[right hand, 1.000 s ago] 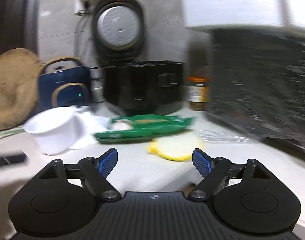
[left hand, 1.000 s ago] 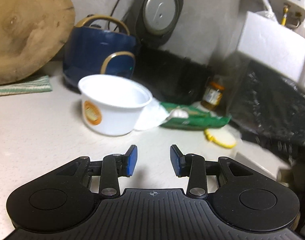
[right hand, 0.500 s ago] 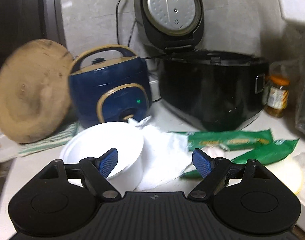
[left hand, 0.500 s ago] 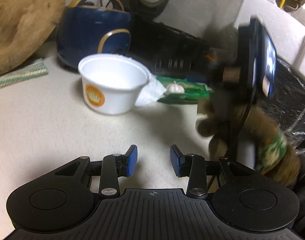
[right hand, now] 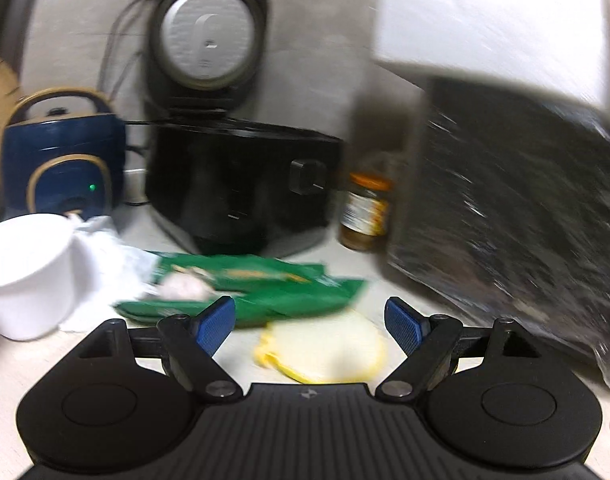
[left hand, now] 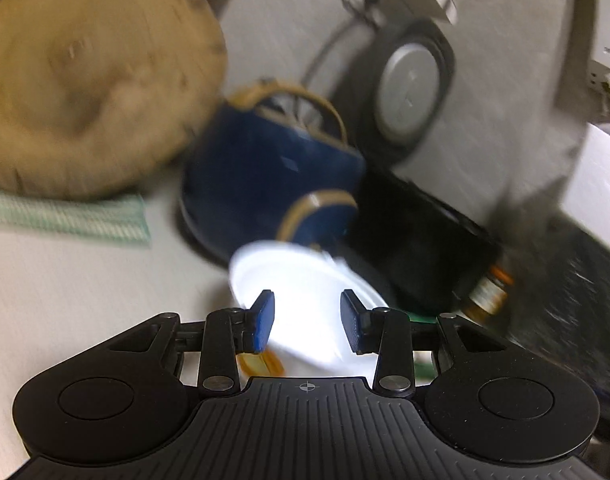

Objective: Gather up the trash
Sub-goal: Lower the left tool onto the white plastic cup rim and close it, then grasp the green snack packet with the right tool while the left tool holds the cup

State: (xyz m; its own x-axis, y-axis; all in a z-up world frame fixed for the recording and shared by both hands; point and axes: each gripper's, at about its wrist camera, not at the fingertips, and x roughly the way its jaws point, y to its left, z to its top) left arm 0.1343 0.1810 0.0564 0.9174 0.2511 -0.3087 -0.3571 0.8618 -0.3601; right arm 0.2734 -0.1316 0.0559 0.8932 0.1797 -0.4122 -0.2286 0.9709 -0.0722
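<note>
Reaching with spread left gripper (left hand: 307, 322) over cup (left hand: 305, 280) at lower centre, right gripper (right hand: 311, 322) spread, empty; risking toppling cup with misaligned pads.

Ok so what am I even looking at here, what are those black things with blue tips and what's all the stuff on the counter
Each picture comes from a camera on a hand-held gripper, looking out along its two blue-padded fingers. A person carries one in each hand.

The left gripper is open just above a white cup. The right gripper is open wide, with a yellow lid showing between its fingers. Neither holds anything.

On the counter also lie a green wrapper and crumpled tissue. Behind them stand a blue cooker, a black cooker with its lid up, and a jar. Both pictures are blurred.
</note>
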